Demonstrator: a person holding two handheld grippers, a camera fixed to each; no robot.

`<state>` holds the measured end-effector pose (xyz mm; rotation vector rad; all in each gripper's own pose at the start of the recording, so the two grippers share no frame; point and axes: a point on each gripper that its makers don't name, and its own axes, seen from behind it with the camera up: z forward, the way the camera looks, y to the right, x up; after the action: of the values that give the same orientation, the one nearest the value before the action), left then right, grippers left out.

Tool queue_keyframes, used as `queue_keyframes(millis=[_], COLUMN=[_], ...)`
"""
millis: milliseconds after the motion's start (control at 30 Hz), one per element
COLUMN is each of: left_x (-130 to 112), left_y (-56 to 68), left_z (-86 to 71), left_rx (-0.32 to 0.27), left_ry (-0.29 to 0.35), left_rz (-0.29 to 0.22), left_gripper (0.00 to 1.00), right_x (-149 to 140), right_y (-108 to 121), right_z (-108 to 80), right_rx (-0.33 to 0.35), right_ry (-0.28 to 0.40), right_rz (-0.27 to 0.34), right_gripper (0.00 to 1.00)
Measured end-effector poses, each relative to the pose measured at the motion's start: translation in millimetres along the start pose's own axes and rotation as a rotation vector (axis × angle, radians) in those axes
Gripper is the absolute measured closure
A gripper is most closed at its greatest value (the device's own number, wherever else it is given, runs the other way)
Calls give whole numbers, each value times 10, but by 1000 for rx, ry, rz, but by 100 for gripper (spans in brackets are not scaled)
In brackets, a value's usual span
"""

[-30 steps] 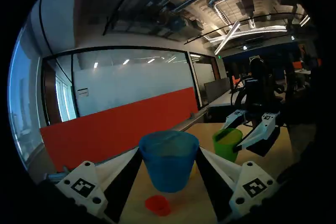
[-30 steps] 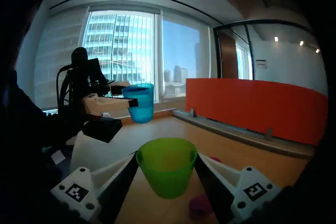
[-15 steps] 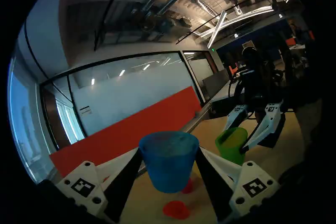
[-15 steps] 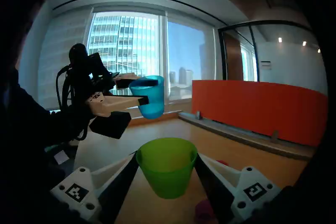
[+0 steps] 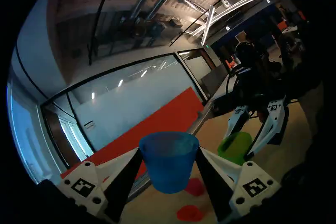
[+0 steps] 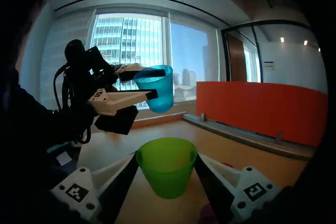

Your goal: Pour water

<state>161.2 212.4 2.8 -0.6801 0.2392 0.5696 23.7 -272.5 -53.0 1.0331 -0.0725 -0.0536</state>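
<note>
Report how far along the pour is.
Done: the left claw grips the blue cup, and the right claw grips the green cup. In hand: the blue cup hangs higher than the green one, slightly tilted. Remaining: no water stream shows, so the pour itself looks undone.

The left claw [image 5: 169, 153] is white with black inner faces and carries black-and-white square markers [image 5: 82, 186]. The blue cup [image 5: 169, 169] in it is translucent. The right claw [image 6: 166, 156] has the same white, black and checkered markers around a lime green cup [image 6: 167, 175]. The tabletop [image 6: 122, 146] is pale tan wood. The far partition [image 6: 260, 110] is orange-red. The near round pieces [image 5: 190, 213] are red.
</note>
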Motion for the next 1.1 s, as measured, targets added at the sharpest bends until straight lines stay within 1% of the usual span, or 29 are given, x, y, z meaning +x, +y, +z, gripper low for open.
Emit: queue_keyframes(millis=[167, 467, 767, 900, 1100], left_x=[89, 213, 236, 267, 311], left_y=[-21, -52, -3, -6, -28], left_z=[19, 35, 49, 50, 60], left_rx=[5, 12, 8, 12, 22], left_ry=[11, 25, 23, 23, 24], left_rz=[43, 99, 165, 197, 228], left_gripper=[14, 14, 14, 14, 14], right_x=[19, 52, 72, 83, 75], right_y=[-45, -108, -157, -171, -186], right_z=[32, 81, 138, 159, 185], right_rx=[13, 30, 45, 50, 57], right_ry=[2, 7, 9, 10, 14], right_rz=[-3, -5, -5, -9, -6], right_gripper=[8, 8, 8, 8, 8])
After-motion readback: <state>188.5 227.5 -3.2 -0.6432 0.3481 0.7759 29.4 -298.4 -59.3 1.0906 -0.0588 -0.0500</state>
